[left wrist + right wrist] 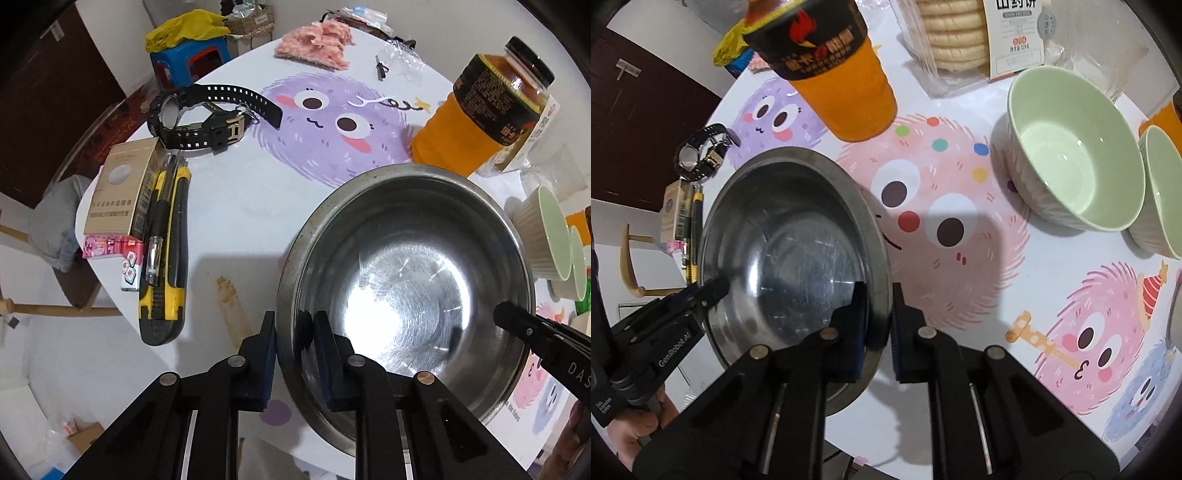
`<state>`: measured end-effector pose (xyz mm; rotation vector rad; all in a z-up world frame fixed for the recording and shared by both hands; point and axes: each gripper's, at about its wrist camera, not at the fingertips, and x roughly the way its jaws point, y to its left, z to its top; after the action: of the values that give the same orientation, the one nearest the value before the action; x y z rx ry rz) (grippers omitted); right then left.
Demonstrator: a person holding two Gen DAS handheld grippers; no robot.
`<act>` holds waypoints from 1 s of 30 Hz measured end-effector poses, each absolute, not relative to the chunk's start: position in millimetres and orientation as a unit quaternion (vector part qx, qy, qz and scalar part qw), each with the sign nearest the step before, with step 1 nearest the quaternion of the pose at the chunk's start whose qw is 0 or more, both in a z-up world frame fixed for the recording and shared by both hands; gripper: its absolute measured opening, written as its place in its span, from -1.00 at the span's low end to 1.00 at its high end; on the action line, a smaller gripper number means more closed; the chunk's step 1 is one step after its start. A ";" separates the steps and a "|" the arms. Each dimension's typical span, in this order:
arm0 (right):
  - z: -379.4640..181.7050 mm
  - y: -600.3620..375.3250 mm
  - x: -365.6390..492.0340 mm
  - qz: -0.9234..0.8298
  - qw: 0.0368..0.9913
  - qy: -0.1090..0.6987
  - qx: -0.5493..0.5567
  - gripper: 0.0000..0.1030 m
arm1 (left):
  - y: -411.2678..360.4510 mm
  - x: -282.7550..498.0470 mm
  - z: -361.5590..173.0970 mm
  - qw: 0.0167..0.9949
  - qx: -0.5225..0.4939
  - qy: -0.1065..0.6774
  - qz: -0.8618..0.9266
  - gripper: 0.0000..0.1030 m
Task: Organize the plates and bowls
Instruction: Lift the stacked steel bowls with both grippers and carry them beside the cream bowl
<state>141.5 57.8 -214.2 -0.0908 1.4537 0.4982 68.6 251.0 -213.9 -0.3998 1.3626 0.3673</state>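
Note:
A steel bowl (406, 280) sits near the table's front edge; it also shows in the right wrist view (790, 236). My left gripper (293, 332) is shut on its left rim, one finger outside and one inside. My right gripper (879, 306) is shut on its right rim; its tip shows in the left wrist view (517, 317). Two green ribbed bowls stand to the right: one (1075, 162) nearer, one (1160, 192) at the frame edge. They also show in the left wrist view (543, 236).
An orange drink bottle (476, 114) lies behind the steel bowl. A watch (199, 114), a carton (118, 192) and a yellow utility knife (166, 258) lie at the left. A biscuit pack (960, 37) is at the back. The table edge (207, 369) is close in front.

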 end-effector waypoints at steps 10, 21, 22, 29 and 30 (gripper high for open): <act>-200.9 56.3 134.0 0.231 0.731 0.641 -0.030 -0.75 | 252.5 65.9 -195.7 0.758 -0.170 0.607 0.167 -0.63; -180.5 22.4 119.9 0.204 0.756 0.622 -0.001 -0.74 | 222.8 75.0 -177.1 0.783 -0.126 0.595 0.128 -0.63; -179.3 15.8 119.2 0.197 0.758 0.622 0.005 -0.74 | 214.8 78.0 -175.9 0.787 -0.117 0.595 0.119 -0.63; -168.4 -48.8 105.7 0.130 0.779 0.610 0.065 -0.73 | 152.5 100.6 -164.4 0.806 -0.048 0.588 0.042 -0.62; -165.5 -61.6 101.5 0.116 0.783 0.606 0.075 -0.73 | 141.7 103.2 -162.9 0.808 -0.039 0.587 0.030 -0.62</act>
<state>101.5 -61.6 -165.5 0.1610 1.3084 0.2499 103.2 141.7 -162.9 -0.0842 1.2552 0.0632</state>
